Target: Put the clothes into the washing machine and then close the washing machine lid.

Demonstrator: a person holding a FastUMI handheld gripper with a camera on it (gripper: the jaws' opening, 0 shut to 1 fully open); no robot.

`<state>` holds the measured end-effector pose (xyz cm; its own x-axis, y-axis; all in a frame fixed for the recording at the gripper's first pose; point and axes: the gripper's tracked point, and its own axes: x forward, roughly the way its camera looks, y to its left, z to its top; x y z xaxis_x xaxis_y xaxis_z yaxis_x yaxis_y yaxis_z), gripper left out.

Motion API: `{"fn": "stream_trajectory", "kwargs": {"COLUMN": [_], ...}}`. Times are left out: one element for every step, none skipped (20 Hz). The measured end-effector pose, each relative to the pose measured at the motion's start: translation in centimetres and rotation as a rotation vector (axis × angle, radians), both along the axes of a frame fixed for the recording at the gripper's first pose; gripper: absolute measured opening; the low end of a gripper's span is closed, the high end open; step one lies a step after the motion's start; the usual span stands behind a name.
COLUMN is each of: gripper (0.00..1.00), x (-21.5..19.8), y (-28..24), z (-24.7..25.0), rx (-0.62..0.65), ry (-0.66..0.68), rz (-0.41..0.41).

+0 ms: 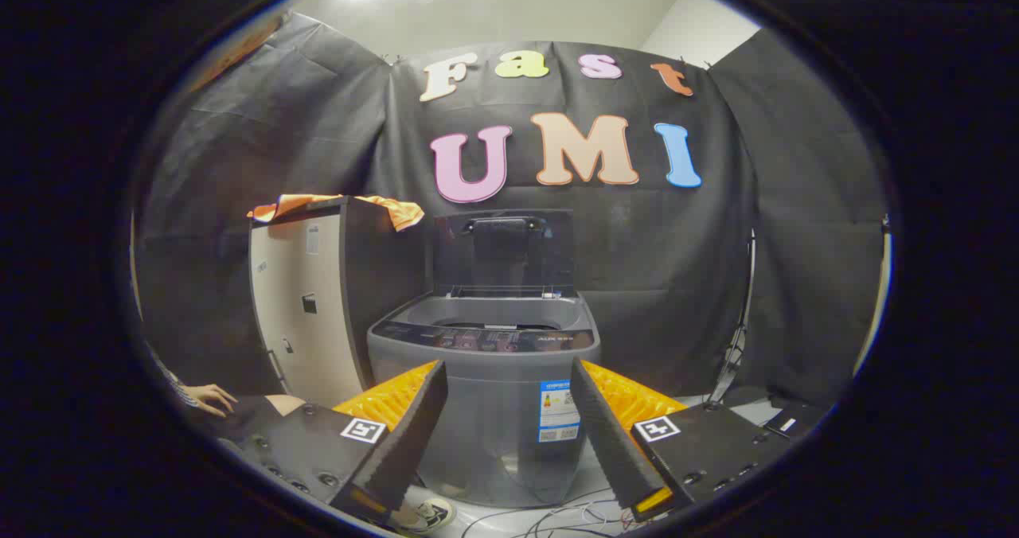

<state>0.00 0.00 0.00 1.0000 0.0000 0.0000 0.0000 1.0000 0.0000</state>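
A grey top-loading washing machine (486, 395) stands straight ahead of me, beyond my fingers, with its dark lid (503, 250) raised upright at the back. An orange garment (350, 205) lies draped over the top of a tall cabinet (306, 299) just left of the machine. My gripper (508, 372) is open, its two fingers spread wide with nothing between them, framing the machine's front.
A person's hand (208, 397) shows low on the left beside the cabinet. A shoe (426, 514) and loose cables (557, 516) lie on the pale floor at the machine's foot. A stand leg (736, 339) rises at the right.
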Motion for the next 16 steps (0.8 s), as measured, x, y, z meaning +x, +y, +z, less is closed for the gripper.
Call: {"fn": "stream_trajectory", "kwargs": {"gripper": [0.97,0.97,0.97,0.97,0.97,0.97,0.97,0.97,0.97,0.97,0.97,0.97,0.97,0.97,0.97,0.97], "x": [0.0,0.01,-0.01,0.04,-0.04,-0.09,-0.09,-0.08,0.0,0.01,-0.01,0.0,-0.02,0.01,-0.01,0.01], "y": [0.02,0.02,0.01,0.01,0.01,0.03,-0.01,0.04,-0.01,0.0,0.0,0.02,0.02,0.04,0.01,-0.02], "z": [-0.05,0.0,-0.04,-0.04,-0.12,-0.02,-0.01,0.05,-0.05,-0.04,-0.05,-0.07,-0.04,-0.05,-0.11,-0.05], "rx": [0.0,0.0,0.0,0.0,0.0,0.0,0.001,0.0,0.001,0.001,0.0,0.001,0.001,0.001,0.001,0.001], "ry": [0.0,0.0,0.0,0.002,0.003,0.002,0.0,0.0,0.0,0.0,0.001,0.0,0.0,0.0,0.001,0.002], "rz": [0.0,0.0,0.0,-0.001,-0.001,-0.001,-0.001,-0.001,-0.001,-0.001,-0.001,-0.001,-0.001,-0.001,-0.001,-0.001]}}
